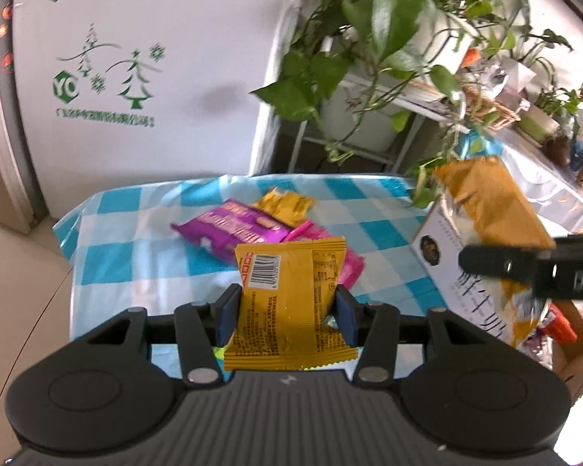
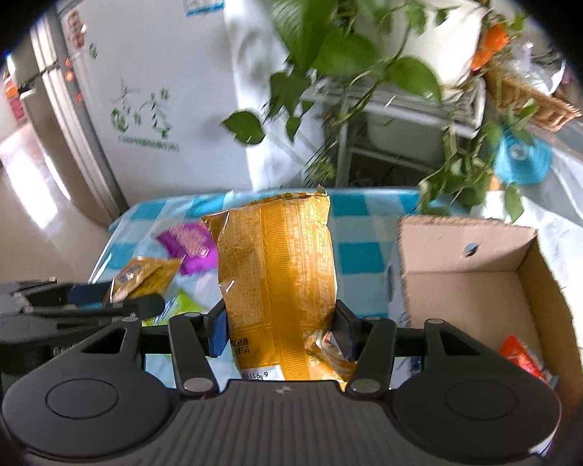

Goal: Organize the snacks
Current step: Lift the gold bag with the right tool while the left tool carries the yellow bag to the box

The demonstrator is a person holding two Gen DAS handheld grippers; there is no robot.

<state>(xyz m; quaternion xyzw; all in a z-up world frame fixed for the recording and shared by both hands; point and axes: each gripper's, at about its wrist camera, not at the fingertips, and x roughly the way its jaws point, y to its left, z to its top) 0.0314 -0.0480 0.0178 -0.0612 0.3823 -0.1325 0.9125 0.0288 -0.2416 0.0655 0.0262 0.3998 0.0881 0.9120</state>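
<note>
Lower end of the small yellow packet (image 1: 291, 303) hidden behind the body of the left gripper (image 1: 287, 312); print on it legible only as a barcode at its 11 o'clock corner. Bottom of the large golden bag (image 2: 278, 287) likewise cut off by the right gripper (image 2: 280, 328). Interior of the cardboard box (image 2: 462, 260) only partly visible, with a red wrapper (image 2: 522, 357) cropped at its 5 o'clock corner. Green packet (image 2: 178, 305) mostly hidden under gripper parts. Background plant (image 1: 373, 31) and fridge (image 1: 136, 77) blurred.

Left gripper level, pointing toward 12 o'clock over the checked tablecloth (image 1: 136, 233); blue pads (image 1: 227, 316) pressed against both side edges of the small yellow packet, holding it upright. Right gripper also pointing toward 12 o'clock, clamped on the large golden bag, which stands upright between its fingers; seen from the left wrist view at 3 o'clock, entering sideways with the bag in front of the box's printed outer wall.

Relative to the left gripper: purple packet (image 1: 229, 233) at 11 o'clock on the cloth, pink packet (image 1: 330, 260) just behind the held one at 1 o'clock, a second small yellow pouch (image 1: 285, 204) beyond at 12 o'clock. Relative to the right gripper: cardboard box at 2 o'clock, just beside the held bag; left gripper at 9 o'clock.
</note>
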